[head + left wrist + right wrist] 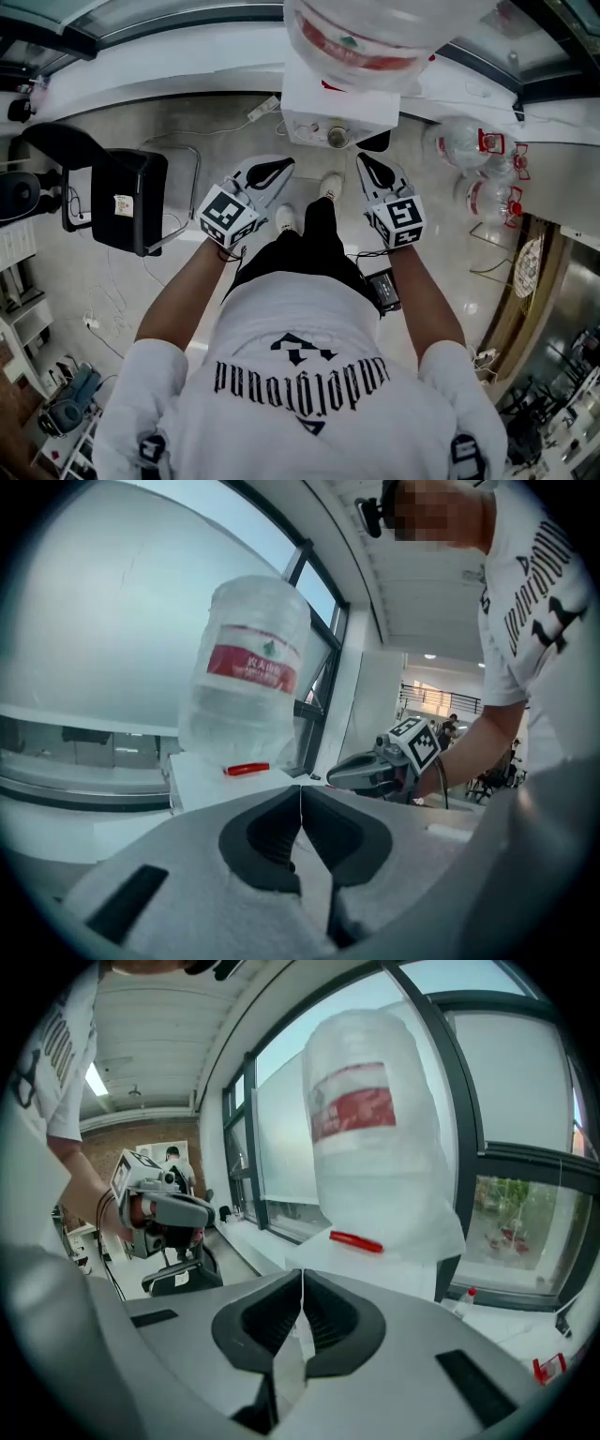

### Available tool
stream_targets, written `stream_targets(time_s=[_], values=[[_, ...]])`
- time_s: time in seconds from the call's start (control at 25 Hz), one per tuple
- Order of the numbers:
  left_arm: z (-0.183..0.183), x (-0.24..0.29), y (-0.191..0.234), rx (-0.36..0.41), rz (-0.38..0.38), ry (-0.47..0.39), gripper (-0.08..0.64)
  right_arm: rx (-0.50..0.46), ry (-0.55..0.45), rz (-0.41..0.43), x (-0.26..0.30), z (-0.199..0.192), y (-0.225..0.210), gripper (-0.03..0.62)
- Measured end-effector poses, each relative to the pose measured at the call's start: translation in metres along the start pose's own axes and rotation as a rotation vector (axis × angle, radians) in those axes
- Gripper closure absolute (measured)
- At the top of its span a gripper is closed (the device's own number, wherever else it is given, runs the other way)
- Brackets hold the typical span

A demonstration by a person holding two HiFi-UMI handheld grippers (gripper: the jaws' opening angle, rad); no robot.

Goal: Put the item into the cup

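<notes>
In the head view, a small round cup (337, 137) sits at the front of a white water dispenser (314, 103). A large clear bottle (375, 28) with a red label stands on top of the dispenser. I cannot make out the item in any view. My left gripper (281, 167) and right gripper (364, 159) hover side by side just in front of the dispenser. In the left gripper view the left gripper (300, 791) has its tips together, with nothing between them. The right gripper (302, 1277) is likewise shut and empty.
A black chair (127, 202) stands at the left. Two empty water bottles (464, 141) lie on the floor at the right. A red tab (356, 1241) lies on the dispenser top under the bottle (370, 1138). A window ledge runs behind the dispenser.
</notes>
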State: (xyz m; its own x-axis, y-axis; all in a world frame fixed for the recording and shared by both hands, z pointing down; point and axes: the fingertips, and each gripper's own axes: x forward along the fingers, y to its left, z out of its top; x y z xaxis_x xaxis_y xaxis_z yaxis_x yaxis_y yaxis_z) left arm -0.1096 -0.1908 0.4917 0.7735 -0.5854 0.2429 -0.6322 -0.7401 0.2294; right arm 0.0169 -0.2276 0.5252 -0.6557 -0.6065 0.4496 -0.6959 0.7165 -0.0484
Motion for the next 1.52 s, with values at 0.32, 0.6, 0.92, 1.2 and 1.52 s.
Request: stream_targets(time_s=[0.32, 0.6, 0.92, 1.2, 1.52], values=[[0.080, -0.060, -0.027, 0.057, 0.010, -0.070, 0.545, -0.114, -0.173, 0.029, -0.080, 0.133, 0.030, 0.575], [0.145, -0.101, -0.052, 0.100, 0.041, -0.154, 0.545, -0.312, -0.300, -0.032, -0.153, 0.214, 0.057, 0.577], [0.188, -0.131, -0.064, 0.129, 0.066, -0.211, 0.545, -0.400, -0.407, -0.178, -0.218, 0.266, 0.042, 0.577], [0.227, -0.148, -0.067, 0.148, 0.074, -0.282, 0.545, -0.324, -0.490, -0.168, -0.245, 0.319, 0.045, 0.577], [0.241, -0.169, -0.069, 0.155, 0.055, -0.317, 0.545, -0.315, -0.512, -0.180, -0.258, 0.331, 0.068, 0.577]])
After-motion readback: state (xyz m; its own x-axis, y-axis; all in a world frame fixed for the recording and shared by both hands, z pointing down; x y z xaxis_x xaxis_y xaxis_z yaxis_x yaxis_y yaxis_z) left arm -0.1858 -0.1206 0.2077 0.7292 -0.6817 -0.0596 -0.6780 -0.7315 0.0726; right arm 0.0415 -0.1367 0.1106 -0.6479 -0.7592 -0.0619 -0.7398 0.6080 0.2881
